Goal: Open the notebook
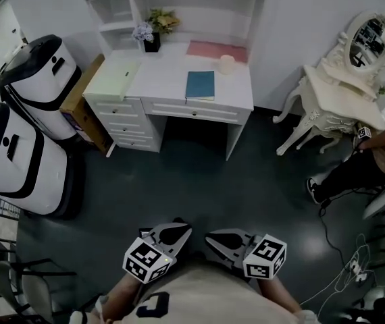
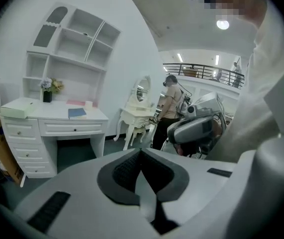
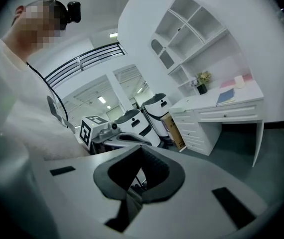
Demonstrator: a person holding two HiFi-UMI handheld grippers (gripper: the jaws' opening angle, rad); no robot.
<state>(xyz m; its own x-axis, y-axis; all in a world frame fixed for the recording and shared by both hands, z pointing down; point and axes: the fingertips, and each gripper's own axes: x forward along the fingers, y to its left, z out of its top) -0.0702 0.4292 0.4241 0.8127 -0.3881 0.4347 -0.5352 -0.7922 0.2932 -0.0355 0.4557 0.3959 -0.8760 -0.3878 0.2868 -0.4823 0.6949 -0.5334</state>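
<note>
A closed blue notebook [image 1: 200, 85] lies flat near the front edge of a white desk [image 1: 172, 73] across the dark floor. It also shows small in the left gripper view [image 2: 76, 113] and the right gripper view [image 3: 225, 96]. Both grippers are held close to my body, far from the desk. My left gripper [image 1: 177, 224] [image 2: 141, 151] is shut with nothing between its jaws. My right gripper [image 1: 211, 236] [image 3: 141, 149] sits beside it, its jaws also meeting at the tips and holding nothing.
On the desk are a pale green folder [image 1: 113, 79], a pink mat [image 1: 216, 50], a flower pot [image 1: 151, 40] and a small cup [image 1: 227, 63]. Two white machines [image 1: 34, 86] and a cardboard box [image 1: 84, 106] stand left. A white vanity [image 1: 341, 79], a person [image 1: 375, 154] and floor cables [image 1: 344, 268] are right.
</note>
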